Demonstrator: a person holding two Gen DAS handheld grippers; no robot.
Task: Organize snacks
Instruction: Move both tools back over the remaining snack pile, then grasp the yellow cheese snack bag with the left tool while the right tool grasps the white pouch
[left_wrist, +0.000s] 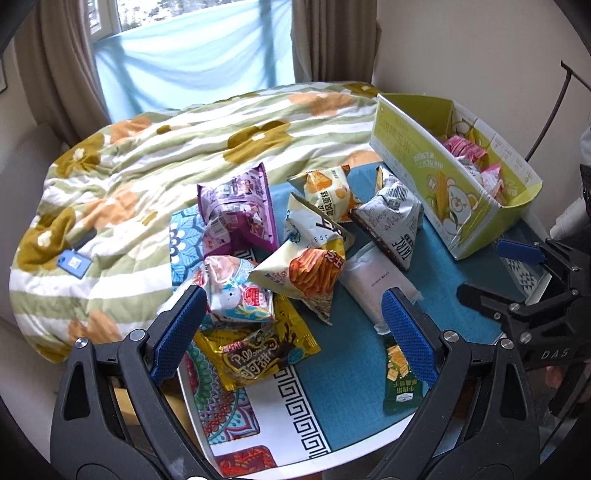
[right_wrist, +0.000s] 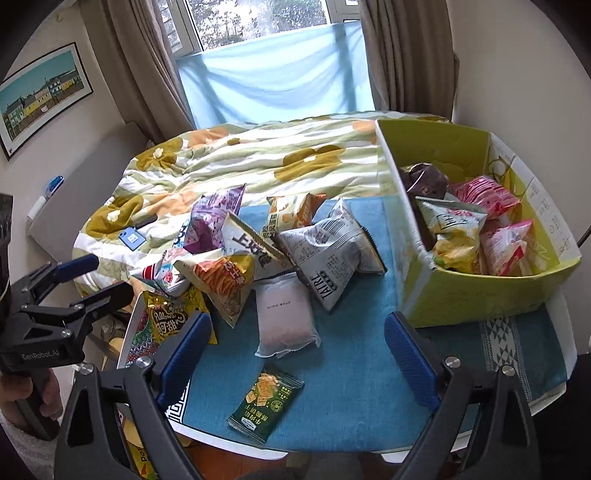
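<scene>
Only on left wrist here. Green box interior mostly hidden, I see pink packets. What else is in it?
Observer: A dark brown pouch sits at the far end of the green box.
Operator: Anything more?
Observer: A yellow-and-white bag lies mid-box, in front of that pouch.
Operator: Green packet is half behind my tool finger. Touching anything?
Observer: No, the green packet lies flat and alone on the blue cloth, apart from the pile.

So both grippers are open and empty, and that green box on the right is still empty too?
Not quite. Both the left gripper and right gripper are open and empty, but the green box already holds several snack packets, as the right wrist view shows.
</scene>
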